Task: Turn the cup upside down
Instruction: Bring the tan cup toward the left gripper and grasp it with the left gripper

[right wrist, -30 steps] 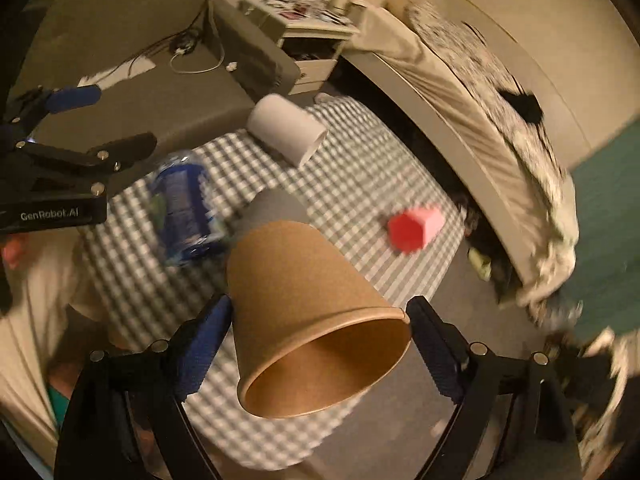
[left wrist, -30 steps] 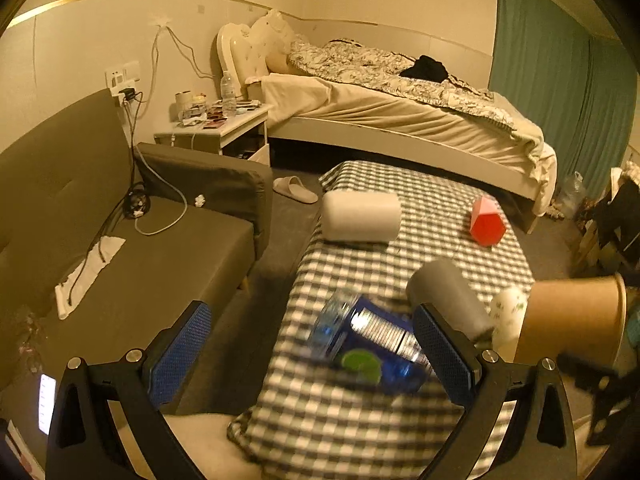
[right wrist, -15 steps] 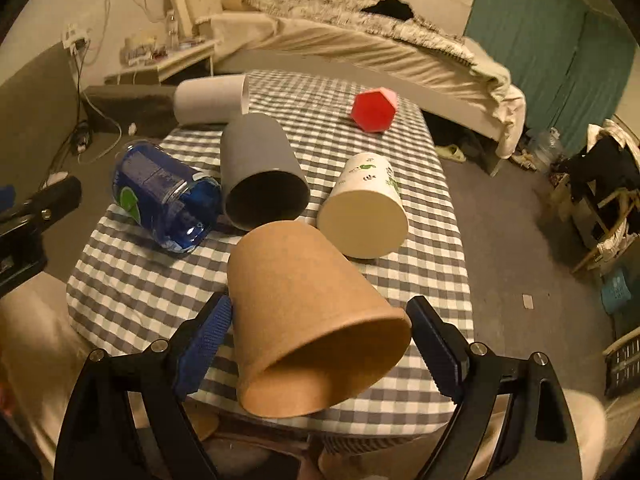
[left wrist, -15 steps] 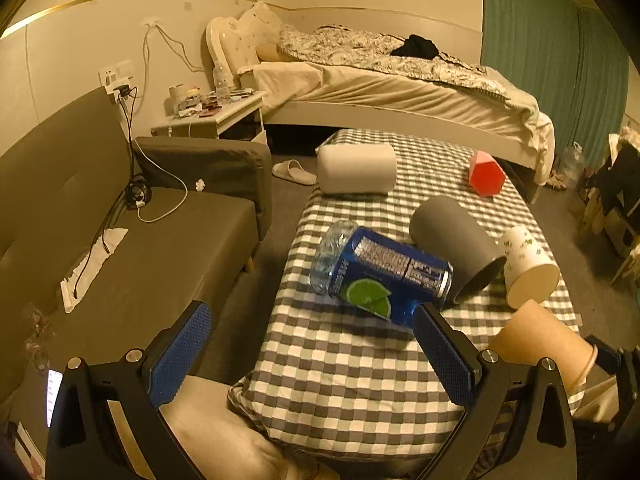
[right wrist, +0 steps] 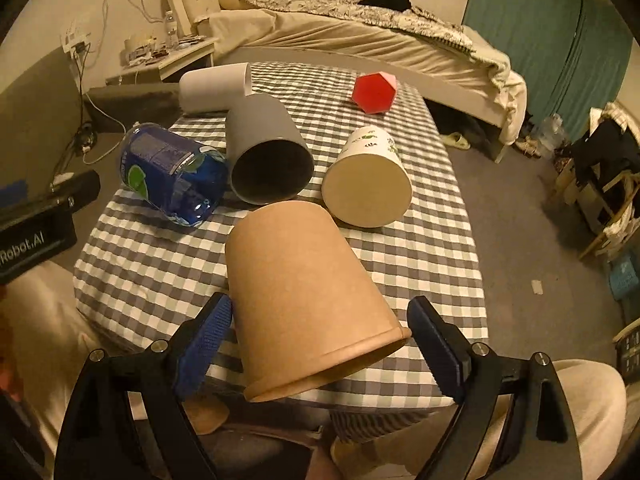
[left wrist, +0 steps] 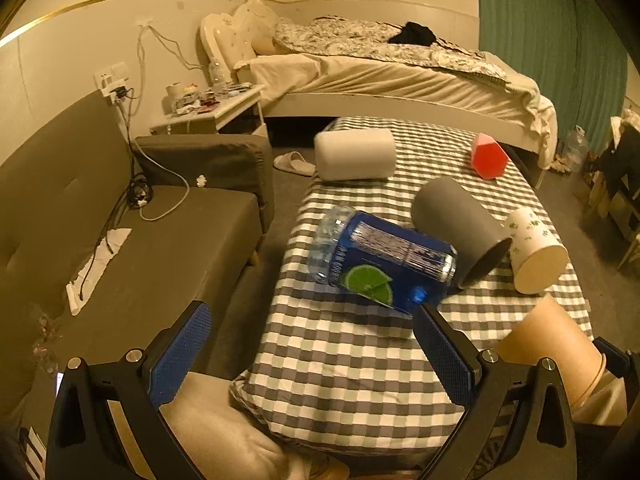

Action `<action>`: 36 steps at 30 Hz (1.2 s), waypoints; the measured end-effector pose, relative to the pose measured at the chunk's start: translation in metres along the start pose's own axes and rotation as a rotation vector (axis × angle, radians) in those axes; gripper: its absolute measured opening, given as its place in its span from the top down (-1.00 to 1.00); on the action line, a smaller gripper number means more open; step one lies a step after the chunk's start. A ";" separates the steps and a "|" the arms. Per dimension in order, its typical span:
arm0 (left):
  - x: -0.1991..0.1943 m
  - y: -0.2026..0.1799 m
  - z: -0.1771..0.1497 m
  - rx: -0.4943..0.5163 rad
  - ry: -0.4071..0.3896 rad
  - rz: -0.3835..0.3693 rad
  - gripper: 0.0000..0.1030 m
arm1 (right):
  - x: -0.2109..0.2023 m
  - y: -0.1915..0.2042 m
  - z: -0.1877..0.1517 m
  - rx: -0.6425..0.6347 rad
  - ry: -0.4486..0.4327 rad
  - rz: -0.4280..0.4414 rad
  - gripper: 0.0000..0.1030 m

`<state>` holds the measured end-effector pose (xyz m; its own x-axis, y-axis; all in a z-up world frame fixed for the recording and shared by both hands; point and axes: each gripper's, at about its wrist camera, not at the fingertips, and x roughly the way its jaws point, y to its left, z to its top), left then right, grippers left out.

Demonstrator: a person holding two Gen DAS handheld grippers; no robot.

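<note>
At lower centre, a brown paper cup (right wrist: 308, 300) is being held, tilted rim-down, between the right gripper's (right wrist: 320, 344) fingers; the left gripper (left wrist: 312, 354) is being kept wide open, empty.

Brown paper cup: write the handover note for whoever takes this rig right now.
Right hand-held gripper: jaws around the brown paper cup, base pointing away, rim toward the camera; right pad shows a gap, so the grip is uncertain.
Left hand-held gripper: open, empty, at the near edge of the checkered table.
Done: cup is mostly inverted, over the table's near end.
Left: seat it rim-down, release, withdraw.
Nearby: blue bottle, grey cup, white cup, all lying down.
</note>
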<state>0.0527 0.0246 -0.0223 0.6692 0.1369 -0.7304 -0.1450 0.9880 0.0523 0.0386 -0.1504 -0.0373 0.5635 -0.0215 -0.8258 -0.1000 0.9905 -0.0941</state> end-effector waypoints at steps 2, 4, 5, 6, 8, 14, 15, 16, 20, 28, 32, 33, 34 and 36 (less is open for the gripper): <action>-0.001 -0.004 0.000 0.011 0.008 0.002 -1.00 | 0.001 -0.004 0.002 0.011 0.012 0.023 -0.75; -0.002 -0.009 -0.002 0.012 0.026 -0.003 -1.00 | -0.001 -0.009 0.004 0.027 0.022 0.050 -0.75; -0.001 -0.011 -0.003 0.011 0.036 -0.005 -1.00 | -0.004 -0.013 0.005 0.035 0.023 0.067 -0.75; -0.001 -0.014 -0.003 0.012 0.050 -0.005 -1.00 | -0.008 -0.017 0.008 0.042 0.016 0.086 -0.75; 0.000 -0.021 -0.003 0.023 0.082 0.001 -1.00 | -0.019 -0.025 0.014 0.048 -0.009 0.112 -0.75; -0.010 -0.053 0.006 0.072 0.085 0.011 -1.00 | -0.042 -0.067 0.025 0.070 -0.055 0.125 -0.75; -0.012 -0.058 0.009 0.067 0.090 -0.005 -1.00 | -0.043 -0.075 0.024 0.070 -0.055 0.117 -0.75; -0.013 -0.062 0.012 0.061 0.098 -0.019 -1.00 | -0.044 -0.084 0.022 0.070 -0.057 0.106 -0.75; -0.009 -0.086 0.024 0.016 0.182 -0.095 -1.00 | -0.041 -0.110 0.014 0.073 -0.044 0.079 -0.75; 0.018 -0.129 0.023 -0.028 0.364 -0.153 -1.00 | -0.021 -0.150 -0.006 0.151 0.016 0.114 -0.75; 0.032 -0.145 0.015 -0.029 0.434 -0.171 -0.98 | -0.015 -0.157 -0.011 0.164 0.028 0.120 -0.75; 0.036 -0.147 0.012 -0.033 0.454 -0.175 -0.98 | -0.014 -0.160 -0.012 0.169 0.030 0.121 -0.75; 0.038 -0.149 0.011 -0.035 0.466 -0.180 -0.98 | -0.013 -0.162 -0.014 0.174 0.032 0.122 -0.75; 0.043 -0.153 0.007 -0.036 0.496 -0.199 -0.97 | -0.011 -0.166 -0.016 0.185 0.036 0.128 -0.75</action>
<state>0.1089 -0.1202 -0.0571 0.2628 -0.1110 -0.9585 -0.0815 0.9873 -0.1366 0.0357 -0.3166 -0.0219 0.5257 0.1039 -0.8443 -0.0142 0.9934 0.1135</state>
